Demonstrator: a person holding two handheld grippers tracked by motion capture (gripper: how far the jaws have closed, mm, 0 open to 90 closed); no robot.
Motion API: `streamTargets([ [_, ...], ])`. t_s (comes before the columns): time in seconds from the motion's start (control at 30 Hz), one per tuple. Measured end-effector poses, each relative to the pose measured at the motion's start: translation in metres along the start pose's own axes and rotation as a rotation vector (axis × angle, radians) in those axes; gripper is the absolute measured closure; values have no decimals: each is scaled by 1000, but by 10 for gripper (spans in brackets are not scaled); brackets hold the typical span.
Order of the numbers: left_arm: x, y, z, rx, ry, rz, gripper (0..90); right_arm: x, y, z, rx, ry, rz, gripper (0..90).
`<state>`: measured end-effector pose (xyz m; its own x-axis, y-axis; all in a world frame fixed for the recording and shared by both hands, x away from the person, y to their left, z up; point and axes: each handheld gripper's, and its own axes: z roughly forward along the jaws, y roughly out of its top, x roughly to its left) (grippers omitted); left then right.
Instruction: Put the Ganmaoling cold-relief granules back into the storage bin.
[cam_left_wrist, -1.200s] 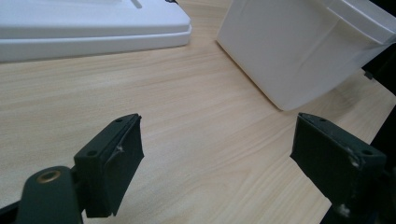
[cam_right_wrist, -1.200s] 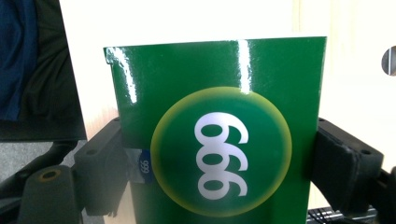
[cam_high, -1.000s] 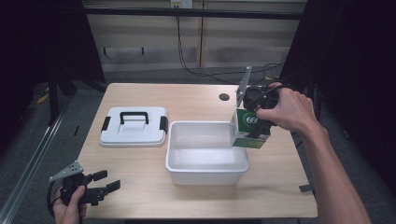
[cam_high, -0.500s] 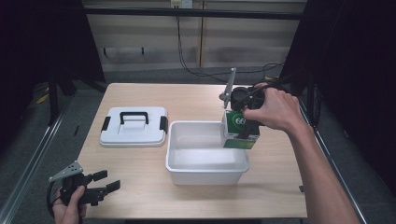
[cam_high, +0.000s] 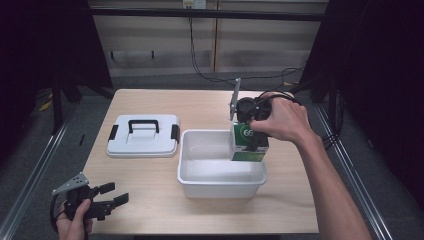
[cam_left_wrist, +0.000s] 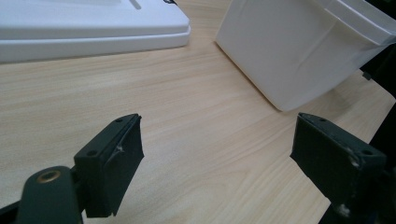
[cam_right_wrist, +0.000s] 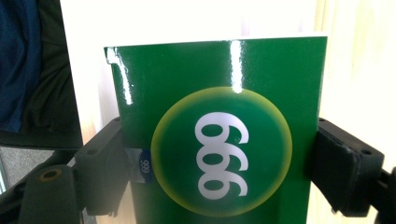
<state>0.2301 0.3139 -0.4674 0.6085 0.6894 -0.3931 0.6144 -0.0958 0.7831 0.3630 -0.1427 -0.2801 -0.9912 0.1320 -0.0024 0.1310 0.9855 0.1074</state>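
Note:
A green carton (cam_high: 248, 144) with a white "666" in a yellow-rimmed circle hangs over the right end of the white bin (cam_high: 200, 175). My right gripper (cam_high: 251, 131) is shut on it from above; in the right gripper view both jaws press the sides of the carton (cam_right_wrist: 219, 135). Near the table's front left corner my left gripper (cam_high: 114, 196) rests low in the hand, open, with bare wood between its jaws. From that gripper (cam_left_wrist: 217, 154) the bin's outer wall (cam_left_wrist: 299, 51) stands ahead to the right.
A white lid (cam_high: 142, 135) with a black handle and black side clips lies flat left of the bin; its edge (cam_left_wrist: 93, 32) shows ahead of the left gripper. Bare wooden tabletop (cam_high: 150, 175) lies between lid, bin and front edge. Dark floor and rails surround the table.
The right gripper has carried the carton leftward and down, from beyond the bin's right rim to over the bin's right end. The left gripper has stayed put.

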Motion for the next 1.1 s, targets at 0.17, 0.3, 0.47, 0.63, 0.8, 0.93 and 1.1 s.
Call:
streamTargets([
  [0.17,0,0,0,0,0,-1,163,-2,4,11,18,12,-18,158],
  [0.3,0,0,0,0,1,-1,163,-2,5,18,37,20,-6,158],
  [0.47,0,0,0,3,2,2,163,-4,3,31,45,35,4,157],
  [0.63,0,0,0,0,0,-1,163,-6,2,43,45,44,7,157],
  [0.8,0,0,0,2,1,0,163,-8,2,56,62,54,3,157],
  [0.93,0,0,0,0,1,-2,163,-7,2,64,75,62,7,157],
  [1.1,0,0,0,0,1,0,163,-7,2,75,82,67,2,156],
])
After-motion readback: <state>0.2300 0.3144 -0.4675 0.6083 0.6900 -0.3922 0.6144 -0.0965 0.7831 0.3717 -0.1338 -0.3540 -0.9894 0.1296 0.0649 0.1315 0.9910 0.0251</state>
